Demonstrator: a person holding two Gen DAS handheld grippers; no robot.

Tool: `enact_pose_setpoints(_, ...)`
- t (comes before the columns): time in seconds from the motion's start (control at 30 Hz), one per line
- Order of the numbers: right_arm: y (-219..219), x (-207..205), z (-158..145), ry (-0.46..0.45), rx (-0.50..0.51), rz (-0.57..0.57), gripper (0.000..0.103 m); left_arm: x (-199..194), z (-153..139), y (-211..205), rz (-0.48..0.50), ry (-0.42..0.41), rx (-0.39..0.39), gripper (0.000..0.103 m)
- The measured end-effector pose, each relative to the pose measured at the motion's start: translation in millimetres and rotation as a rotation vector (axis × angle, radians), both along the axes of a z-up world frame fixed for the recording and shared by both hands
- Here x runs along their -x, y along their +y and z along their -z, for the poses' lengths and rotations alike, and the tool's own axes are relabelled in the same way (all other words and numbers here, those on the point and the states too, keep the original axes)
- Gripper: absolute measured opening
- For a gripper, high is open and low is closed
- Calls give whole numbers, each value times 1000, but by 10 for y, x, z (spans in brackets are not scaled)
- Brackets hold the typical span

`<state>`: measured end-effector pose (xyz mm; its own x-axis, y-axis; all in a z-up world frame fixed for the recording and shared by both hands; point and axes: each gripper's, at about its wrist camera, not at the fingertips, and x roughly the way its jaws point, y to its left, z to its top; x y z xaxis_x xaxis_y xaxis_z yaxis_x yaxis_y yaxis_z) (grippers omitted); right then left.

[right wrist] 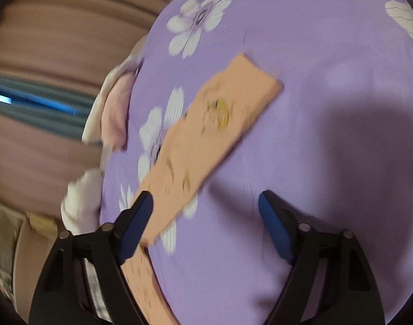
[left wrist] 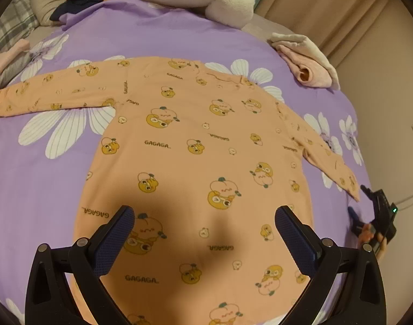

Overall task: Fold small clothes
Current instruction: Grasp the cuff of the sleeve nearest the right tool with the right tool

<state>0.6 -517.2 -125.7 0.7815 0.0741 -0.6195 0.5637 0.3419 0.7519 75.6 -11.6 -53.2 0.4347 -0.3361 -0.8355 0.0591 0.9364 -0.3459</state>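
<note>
Your left tool (left wrist: 203, 239) hovers wide open, empty, over the hem of the peach shirt (left wrist: 195, 146), which lies spread flat on the purple bed cover (left wrist: 163, 40). Your right tool (right wrist: 205, 227) is open, gripping nothing, at the right sleeve (right wrist: 206, 140). Folding hasn't started; next, pinch that cuff and fold it inward.

Right wrist view motion-blurred; sleeve (right wrist: 206, 135) print unreadable, lower end cut off.
</note>
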Motion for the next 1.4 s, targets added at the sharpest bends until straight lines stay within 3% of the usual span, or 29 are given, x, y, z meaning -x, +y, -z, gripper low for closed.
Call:
enact_pose_setpoints(0.1, -157, -123, 21, -24, -16, 83, 69, -51, 28, -19, -3, 10, -17, 103)
enact_pose_setpoints(0.2, -313, -194, 94, -26, -40, 150, 43, -72, 43, -49, 1, 15, -24, 103)
enact_pose_setpoints(0.27, -406, -187, 178, -21, -62, 178, 13, -74, 47, -69, 7, 18, -28, 103)
enact_pose_setpoints(0.33, -466, -177, 234, -13, -78, 191, 2, -80, 51, -85, 11, 19, -39, 103)
enact_pose_setpoints(0.57, -372, 108, -130, -12, 74, 129, 8, -102, 69, -73, 6, 25, -55, 103)
enact_pose_setpoints(0.7, -512, 70, 78, 78, 7, 133, 9, -76, 60, -68, 7, 20, -44, 103)
enact_pose_setpoints(0.73, -520, 101, 105, 62, -16, 141, 12, -70, 55, -68, 9, 16, -49, 103)
enact_pose_setpoints(0.83, -559, 190, 124, -31, -72, 164, 37, -92, 71, -32, -3, 25, -55, 103)
enact_pose_setpoints(0.87, -554, 184, 116, -35, -79, 169, 39, -106, 83, -10, -10, 30, -47, 103)
enact_pose_setpoints(0.93, -567, 136, 111, -16, -77, 174, 39, -143, 108, 40, -31, 36, -33, 103)
enact_pose_setpoints(1.0, -594, 97, 126, 4, -76, 191, 30, -166, 120, 69, -38, 37, -27, 103)
enact_pose_setpoints(1.07, -610, 20, 151, 27, -91, 212, 15, -178, 124, 94, -39, 38, -23, 103)
enact_pose_setpoints(1.17, -600, -17, 105, 52, -84, 228, 9, -197, 123, 154, -38, 33, -22, 103)
enact_pose_setpoints(1.3, -454, -130, -231, 48, 41, 168, 8, -248, 142, 279, -50, 34, -10, 103)
enact_pose_setpoints(1.4, -202, -392, -675, 21, 175, 61, 8, -269, 164, 374, -67, 44, 3, 103)
